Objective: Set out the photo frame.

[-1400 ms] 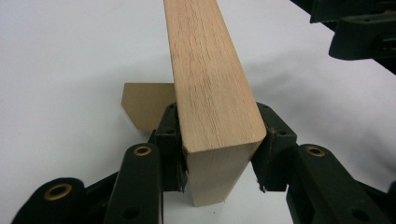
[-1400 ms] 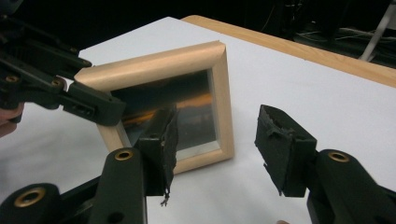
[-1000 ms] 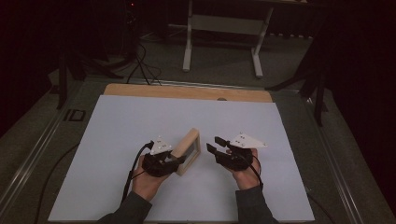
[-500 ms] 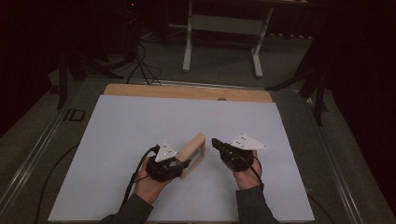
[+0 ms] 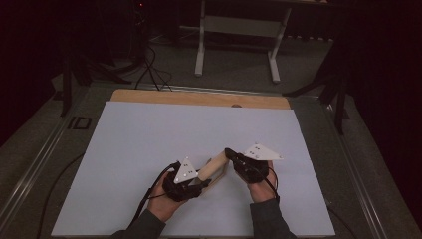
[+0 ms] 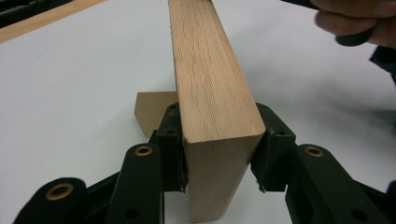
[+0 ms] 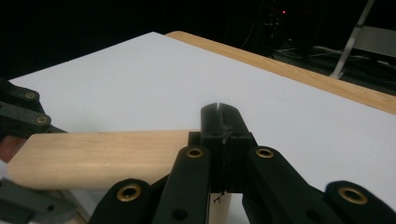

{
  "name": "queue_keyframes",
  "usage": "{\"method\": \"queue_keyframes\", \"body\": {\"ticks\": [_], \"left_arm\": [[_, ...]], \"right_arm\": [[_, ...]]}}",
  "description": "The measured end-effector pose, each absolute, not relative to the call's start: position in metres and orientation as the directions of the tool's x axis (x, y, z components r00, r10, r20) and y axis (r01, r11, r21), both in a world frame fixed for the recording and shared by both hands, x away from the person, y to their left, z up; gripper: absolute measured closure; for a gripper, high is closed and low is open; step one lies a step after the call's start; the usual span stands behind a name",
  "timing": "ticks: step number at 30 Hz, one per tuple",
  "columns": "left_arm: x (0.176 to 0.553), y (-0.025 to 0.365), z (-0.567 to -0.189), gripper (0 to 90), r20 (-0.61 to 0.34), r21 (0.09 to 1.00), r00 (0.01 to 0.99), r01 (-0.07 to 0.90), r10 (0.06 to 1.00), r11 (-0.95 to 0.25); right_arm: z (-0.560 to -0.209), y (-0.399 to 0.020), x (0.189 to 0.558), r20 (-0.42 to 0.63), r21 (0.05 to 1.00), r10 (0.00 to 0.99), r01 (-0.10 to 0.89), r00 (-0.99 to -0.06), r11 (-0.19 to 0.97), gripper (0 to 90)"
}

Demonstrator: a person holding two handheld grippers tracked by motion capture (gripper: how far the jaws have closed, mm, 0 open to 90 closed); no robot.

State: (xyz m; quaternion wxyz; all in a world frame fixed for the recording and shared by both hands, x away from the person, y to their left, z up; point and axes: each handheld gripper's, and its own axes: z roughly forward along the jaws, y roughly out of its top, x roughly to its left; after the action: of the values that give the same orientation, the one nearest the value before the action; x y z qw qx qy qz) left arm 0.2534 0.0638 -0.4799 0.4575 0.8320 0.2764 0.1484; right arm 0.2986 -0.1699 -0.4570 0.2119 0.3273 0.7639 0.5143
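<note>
A light wooden block (image 5: 214, 168) stands on edge on the white table sheet (image 5: 149, 144), running from my left gripper toward my right. My left gripper (image 5: 200, 180) is shut on its near end; in the left gripper view both pads press the block's (image 6: 210, 84) sides at my left gripper (image 6: 217, 151). A second tan wooden piece (image 6: 148, 112) shows low behind the left jaw. My right gripper (image 5: 230, 153) is shut with nothing between its jaws, its tips at the block's far end. In the right gripper view the closed jaws of my right gripper (image 7: 219, 125) stand just in front of the block (image 7: 102, 156).
A wooden strip (image 5: 199, 98) runs along the far edge of the sheet. Beyond the table stand a white metal frame (image 5: 239, 30) and dark cables (image 5: 149, 64) on the floor. A metal rail (image 5: 30, 169) lines the table's left side.
My right gripper's jaws, open a second ago, are now shut. My left gripper has swung the block so its far end points at the right gripper's tips.
</note>
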Motion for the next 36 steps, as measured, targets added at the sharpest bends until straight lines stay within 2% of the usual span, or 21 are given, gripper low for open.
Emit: {"method": "queue_keyframes", "body": {"ticks": [20, 24, 28, 36], "left_arm": [[0.253, 0.063, -0.48, 60.1, 0.013, 0.838, 0.825, 0.299, 0.565, -0.457], [0.253, 0.064, -0.479, 59.2, 0.03, 0.835, 0.814, 0.298, 0.58, -0.462], [0.259, 0.071, -0.478, 57.2, 0.03, 0.829, 0.765, 0.341, 0.644, -0.443], [0.263, 0.075, -0.478, 56.9, 0.026, 0.834, 0.738, 0.356, 0.675, -0.422]], "right_arm": [[-0.46, -0.16, 0.302, -0.007, 0.923, 0.747, 0.284, -0.665, 0.261, 89.7], [-0.459, -0.159, 0.301, -0.03, 0.917, 0.751, 0.28, -0.66, 0.283, 89.8], [-0.458, -0.161, 0.302, -0.015, 0.916, 0.758, 0.294, -0.652, 0.272, 89.8], [-0.458, -0.162, 0.301, -0.007, 0.916, 0.768, 0.305, -0.641, 0.262, 89.8]]}}
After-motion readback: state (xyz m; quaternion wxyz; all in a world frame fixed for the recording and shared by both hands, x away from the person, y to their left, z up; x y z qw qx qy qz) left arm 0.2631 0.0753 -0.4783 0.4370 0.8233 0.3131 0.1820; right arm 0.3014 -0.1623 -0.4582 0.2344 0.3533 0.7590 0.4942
